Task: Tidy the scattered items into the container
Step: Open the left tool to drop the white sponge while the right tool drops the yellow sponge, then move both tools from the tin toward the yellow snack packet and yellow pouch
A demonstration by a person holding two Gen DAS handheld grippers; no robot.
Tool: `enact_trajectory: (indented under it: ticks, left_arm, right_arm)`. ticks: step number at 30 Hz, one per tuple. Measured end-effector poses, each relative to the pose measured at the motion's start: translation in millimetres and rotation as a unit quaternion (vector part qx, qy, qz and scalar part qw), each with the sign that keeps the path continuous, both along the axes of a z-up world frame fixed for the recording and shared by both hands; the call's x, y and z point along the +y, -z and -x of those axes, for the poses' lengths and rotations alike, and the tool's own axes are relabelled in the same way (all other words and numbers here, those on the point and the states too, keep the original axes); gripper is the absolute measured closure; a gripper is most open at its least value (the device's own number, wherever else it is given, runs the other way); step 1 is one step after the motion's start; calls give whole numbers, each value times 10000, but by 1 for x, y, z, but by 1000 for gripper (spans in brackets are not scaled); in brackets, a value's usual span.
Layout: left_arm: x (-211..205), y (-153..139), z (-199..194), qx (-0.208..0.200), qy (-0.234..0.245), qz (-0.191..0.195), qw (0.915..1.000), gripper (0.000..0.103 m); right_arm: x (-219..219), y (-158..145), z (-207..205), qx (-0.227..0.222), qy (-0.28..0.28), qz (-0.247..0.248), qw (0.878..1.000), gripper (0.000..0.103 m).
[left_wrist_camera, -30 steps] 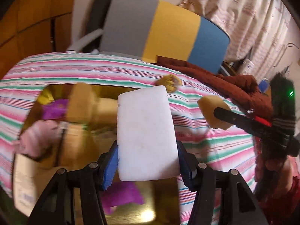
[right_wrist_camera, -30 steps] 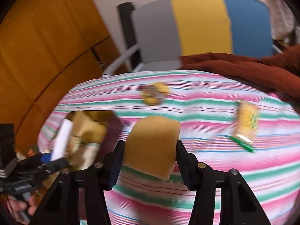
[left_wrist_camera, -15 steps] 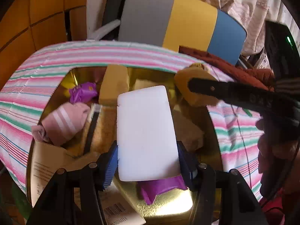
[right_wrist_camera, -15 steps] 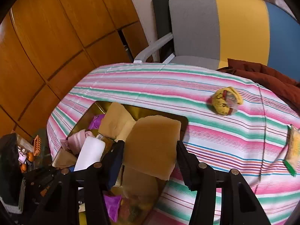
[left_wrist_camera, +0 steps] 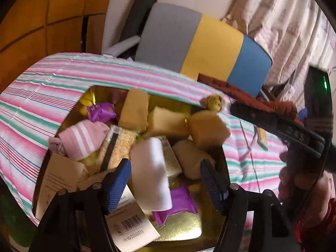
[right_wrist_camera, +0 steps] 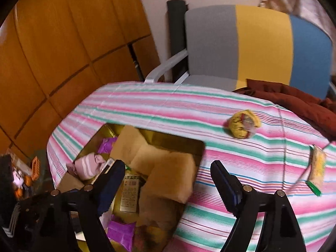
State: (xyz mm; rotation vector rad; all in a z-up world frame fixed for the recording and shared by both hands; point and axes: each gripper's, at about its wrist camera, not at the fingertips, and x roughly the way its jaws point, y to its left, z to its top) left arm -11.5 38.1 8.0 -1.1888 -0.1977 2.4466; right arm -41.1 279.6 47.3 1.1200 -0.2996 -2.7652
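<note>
A gold box point(left_wrist_camera: 184, 229) sits on the striped tablecloth, full of items; it also shows in the right wrist view point(right_wrist_camera: 109, 130). My left gripper point(left_wrist_camera: 164, 180) is open above it, and a white block point(left_wrist_camera: 151, 172) lies loose between its fingers, tilted into the box. My right gripper point(right_wrist_camera: 163, 182) is open over the box's right edge, and a tan sponge point(right_wrist_camera: 172, 176) sits free at the box rim. A yellow crumpled wrapper point(right_wrist_camera: 243, 124) and a yellow-green packet point(right_wrist_camera: 317, 168) lie on the cloth to the right.
The box holds a pink striped sock point(left_wrist_camera: 82, 138), purple packets point(left_wrist_camera: 100, 111), other tan sponges point(left_wrist_camera: 134, 109) and paper tags point(left_wrist_camera: 132, 226). A grey, yellow and blue chair point(right_wrist_camera: 252, 46) with a dark red cloth point(right_wrist_camera: 294, 100) stands behind the table. Wooden panels point(right_wrist_camera: 52, 42) are at left.
Both grippers opened over the box. The white block dropped from the left gripper and the tan sponge dropped from the right gripper into the box.
</note>
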Motion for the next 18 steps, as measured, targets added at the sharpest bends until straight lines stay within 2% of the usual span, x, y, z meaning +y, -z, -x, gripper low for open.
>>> enact_trajectory:
  ticks: [2, 7, 14, 18]
  left_arm:
    - [-4, -3, 0, 57, -103, -89, 9999, 28]
    - [-1, -8, 7, 46, -169, -185, 9997, 28]
    - [30, -14, 11, 62, 179, -147, 9997, 28]
    - [54, -12, 18, 84, 374, 7, 9993, 28]
  right_arm:
    - [14, -6, -11, 120, 178, -32, 9998, 19]
    - [64, -11, -37, 246, 796, -262, 9962, 19]
    - [157, 15, -56, -130, 1802, -395, 9827, 22]
    - [207, 31, -58, -348, 2354, -95, 9712, 21]
